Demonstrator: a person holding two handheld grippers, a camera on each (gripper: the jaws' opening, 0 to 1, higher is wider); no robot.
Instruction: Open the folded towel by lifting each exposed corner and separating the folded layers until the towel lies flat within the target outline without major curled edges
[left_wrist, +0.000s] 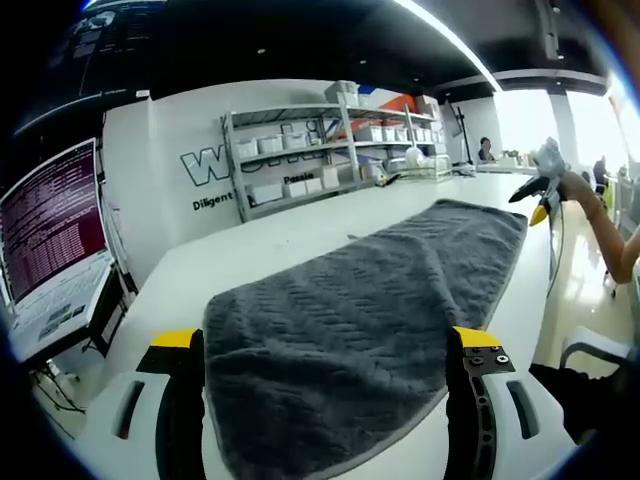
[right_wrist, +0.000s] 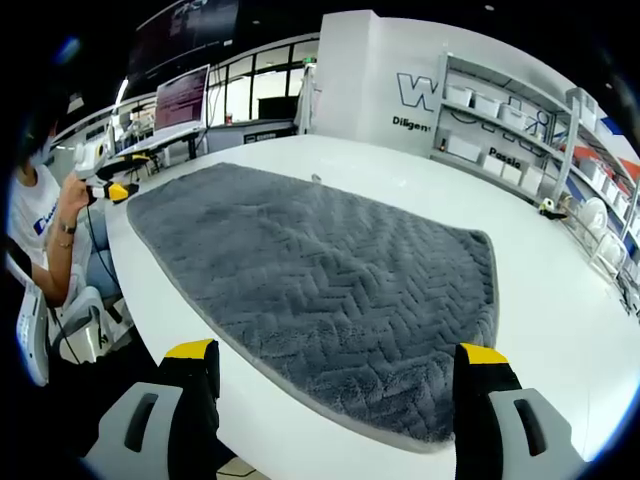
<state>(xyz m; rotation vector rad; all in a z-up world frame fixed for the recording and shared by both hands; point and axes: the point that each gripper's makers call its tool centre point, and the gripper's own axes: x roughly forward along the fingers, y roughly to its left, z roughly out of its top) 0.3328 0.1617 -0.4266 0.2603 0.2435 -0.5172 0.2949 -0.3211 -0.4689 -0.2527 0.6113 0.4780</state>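
A grey towel (left_wrist: 370, 310) with a herringbone weave lies spread flat along the white table (left_wrist: 230, 260). In the left gripper view my left gripper (left_wrist: 322, 345) is open, its yellow-tipped jaws standing wide on either side of the towel's near end. The right gripper (left_wrist: 540, 192) shows far off at the towel's other end, held in a hand. In the right gripper view the same towel (right_wrist: 330, 290) stretches away, and my right gripper (right_wrist: 335, 352) is open over its near edge with nothing between the jaws. The left gripper (right_wrist: 112, 188) sits at the far corner in the person's hand.
Metal shelves (left_wrist: 330, 140) with white bins line the back wall. A monitor (left_wrist: 55, 225) stands off the table's left side. A small object (right_wrist: 548, 207) rests on the table near the far right. A chair (right_wrist: 40, 330) and the seated person (right_wrist: 35, 230) are by the table's edge.
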